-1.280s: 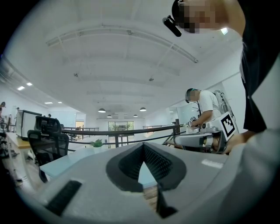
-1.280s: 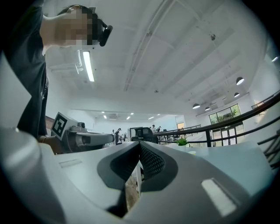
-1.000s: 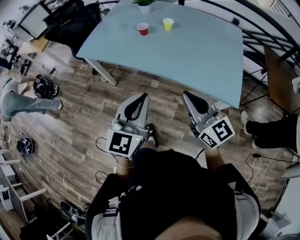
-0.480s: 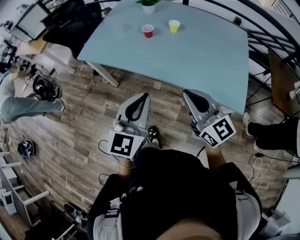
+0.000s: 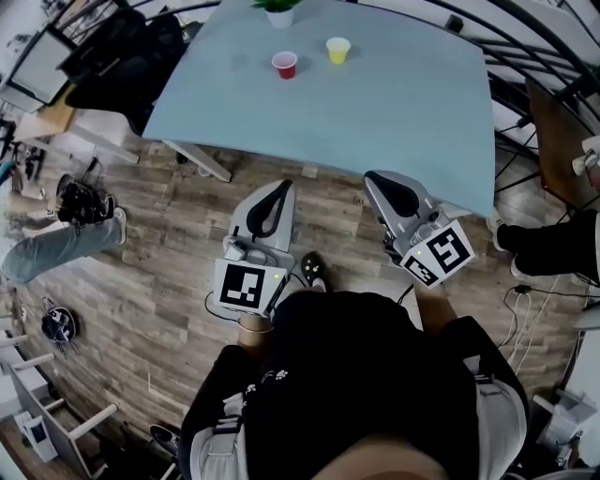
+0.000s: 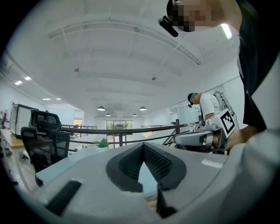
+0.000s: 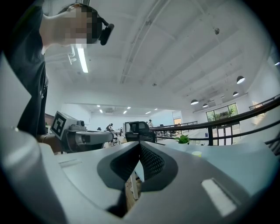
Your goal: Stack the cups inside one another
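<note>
The floor under the person is of brown wooden planks. Over it the left tool and the right tool are held side by side, close to the near edge of the worktop. Each tool has a grey shell and black ribbed pads. In both tools the jaws are pressed together at the tips, with nothing between them.

The worktop is a smooth, pale blue board with rounded corners. The two cups stand upright near its far edge, toward the far left corner, well apart from the tools. The red cup is on the left, and the yellow cup is near it on the right, not touching. Both are small and round. A potted plant stands behind them at the far edge. A black office chair is beside the left edge, and a black railing runs beyond the worktop.
</note>
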The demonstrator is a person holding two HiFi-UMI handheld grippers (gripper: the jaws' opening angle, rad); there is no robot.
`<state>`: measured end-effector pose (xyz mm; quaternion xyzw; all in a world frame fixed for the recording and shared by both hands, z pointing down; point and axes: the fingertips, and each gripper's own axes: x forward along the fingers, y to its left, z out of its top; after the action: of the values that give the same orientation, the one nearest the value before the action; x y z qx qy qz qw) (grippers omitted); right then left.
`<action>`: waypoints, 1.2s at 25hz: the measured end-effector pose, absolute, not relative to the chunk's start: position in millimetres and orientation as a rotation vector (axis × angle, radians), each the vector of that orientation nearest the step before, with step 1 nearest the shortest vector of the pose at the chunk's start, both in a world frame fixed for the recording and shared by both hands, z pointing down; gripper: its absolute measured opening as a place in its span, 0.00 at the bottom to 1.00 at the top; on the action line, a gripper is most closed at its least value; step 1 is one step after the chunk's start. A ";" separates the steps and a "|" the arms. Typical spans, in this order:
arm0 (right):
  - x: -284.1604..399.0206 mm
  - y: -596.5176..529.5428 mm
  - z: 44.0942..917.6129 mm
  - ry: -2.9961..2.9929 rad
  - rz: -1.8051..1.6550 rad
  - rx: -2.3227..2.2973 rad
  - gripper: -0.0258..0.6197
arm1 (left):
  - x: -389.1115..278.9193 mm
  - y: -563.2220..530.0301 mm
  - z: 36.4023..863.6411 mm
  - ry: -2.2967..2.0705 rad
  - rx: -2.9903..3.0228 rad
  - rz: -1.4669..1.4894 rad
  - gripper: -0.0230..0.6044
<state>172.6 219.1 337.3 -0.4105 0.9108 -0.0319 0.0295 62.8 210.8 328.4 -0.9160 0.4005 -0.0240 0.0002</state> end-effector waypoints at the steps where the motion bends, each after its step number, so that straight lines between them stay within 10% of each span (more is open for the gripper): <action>1: 170.1 215.7 337.6 2.805 -0.099 -1.274 0.05 | 60.4 207.6 328.6 1.248 -2.879 -0.074 0.02; 30: 113.3 136.6 348.9 2.791 -0.088 -1.378 0.05 | -22.5 151.2 349.8 1.297 -2.902 -0.063 0.02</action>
<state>113.3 136.6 348.9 -0.4426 0.8962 -0.0282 0.0138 -22.5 151.2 349.8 -0.9127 0.4078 -0.0198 -0.0187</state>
